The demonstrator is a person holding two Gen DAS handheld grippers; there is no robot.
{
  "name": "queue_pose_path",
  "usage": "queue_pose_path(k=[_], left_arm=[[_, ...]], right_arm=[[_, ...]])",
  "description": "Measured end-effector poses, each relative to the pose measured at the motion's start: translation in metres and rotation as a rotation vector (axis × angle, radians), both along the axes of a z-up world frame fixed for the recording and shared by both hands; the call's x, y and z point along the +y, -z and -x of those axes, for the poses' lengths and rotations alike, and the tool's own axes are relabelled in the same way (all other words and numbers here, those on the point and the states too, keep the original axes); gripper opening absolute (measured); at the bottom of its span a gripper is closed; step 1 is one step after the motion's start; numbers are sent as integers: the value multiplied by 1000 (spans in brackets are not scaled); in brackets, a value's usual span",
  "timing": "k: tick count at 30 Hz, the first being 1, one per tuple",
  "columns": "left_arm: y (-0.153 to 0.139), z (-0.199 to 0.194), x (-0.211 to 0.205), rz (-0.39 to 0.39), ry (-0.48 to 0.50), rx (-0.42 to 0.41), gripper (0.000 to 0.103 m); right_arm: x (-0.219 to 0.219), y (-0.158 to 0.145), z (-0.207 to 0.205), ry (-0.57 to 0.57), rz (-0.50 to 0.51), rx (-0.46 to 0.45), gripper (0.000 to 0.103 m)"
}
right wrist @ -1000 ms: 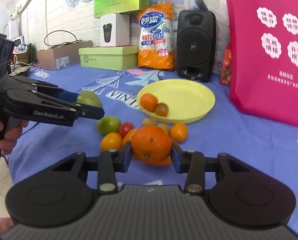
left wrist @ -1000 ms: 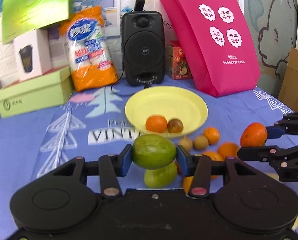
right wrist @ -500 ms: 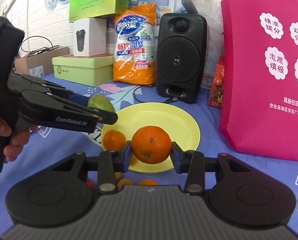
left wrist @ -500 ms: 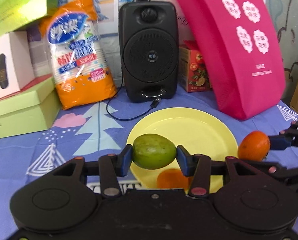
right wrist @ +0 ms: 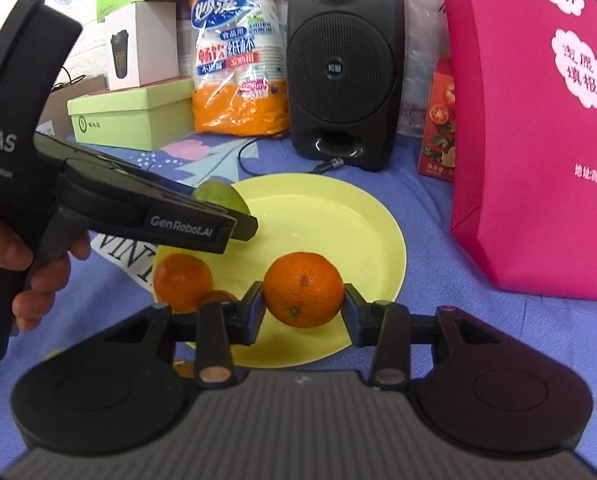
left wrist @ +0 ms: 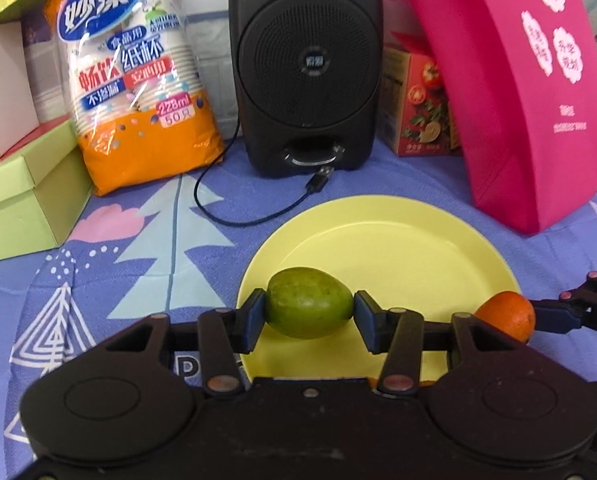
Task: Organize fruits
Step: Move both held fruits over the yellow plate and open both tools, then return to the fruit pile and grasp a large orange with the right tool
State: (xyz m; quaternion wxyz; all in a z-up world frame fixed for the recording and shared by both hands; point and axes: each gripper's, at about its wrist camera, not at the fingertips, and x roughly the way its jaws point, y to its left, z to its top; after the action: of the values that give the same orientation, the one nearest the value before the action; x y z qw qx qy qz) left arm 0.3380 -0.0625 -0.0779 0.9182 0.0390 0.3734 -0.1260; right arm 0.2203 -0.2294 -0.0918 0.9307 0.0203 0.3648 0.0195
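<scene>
My left gripper (left wrist: 309, 311) is shut on a green mango (left wrist: 309, 307) and holds it over the near left rim of the yellow plate (left wrist: 398, 240). My right gripper (right wrist: 303, 291) is shut on an orange (right wrist: 303, 289) and holds it over the plate's (right wrist: 338, 216) near side. The orange (left wrist: 507, 316) shows at the plate's right rim in the left wrist view. The mango (right wrist: 220, 197) shows behind the left gripper's fingers (right wrist: 170, 216) in the right wrist view. A tangerine (right wrist: 182, 281) and a small brown fruit (right wrist: 217, 297) lie on the plate's near left.
A black speaker (left wrist: 304, 64) with a loose cable (left wrist: 258, 208) stands behind the plate. A pink bag (left wrist: 510, 80) stands at the right, an orange cup pack (left wrist: 138, 80) and green box (left wrist: 26, 196) at the left. A red carton (left wrist: 418, 104) sits beside the speaker.
Both grippers moved forward from the fruit pile to over the plate, each still holding its fruit. The loose fruits on the cloth have dropped out of view.
</scene>
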Motion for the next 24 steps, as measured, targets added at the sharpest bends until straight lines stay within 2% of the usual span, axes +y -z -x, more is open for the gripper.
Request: queue_pose_path(k=[5, 13, 17, 19, 24], left_arm=[[2, 1, 4, -6, -11, -10, 51], [-24, 30, 10, -4, -12, -64, 53], [-44, 63, 22, 14, -9, -130, 62], [-50, 84, 28, 13, -3, -158, 62], [-54, 137, 46, 31, -4, -195, 62]], right_arm=[[3, 1, 0, -9, 11, 1, 40], [7, -17, 11, -16, 24, -45, 43], [8, -34, 32, -19, 39, -86, 44], [6, -41, 46, -12, 31, -110, 48], [4, -53, 83, 13, -6, -152, 48]])
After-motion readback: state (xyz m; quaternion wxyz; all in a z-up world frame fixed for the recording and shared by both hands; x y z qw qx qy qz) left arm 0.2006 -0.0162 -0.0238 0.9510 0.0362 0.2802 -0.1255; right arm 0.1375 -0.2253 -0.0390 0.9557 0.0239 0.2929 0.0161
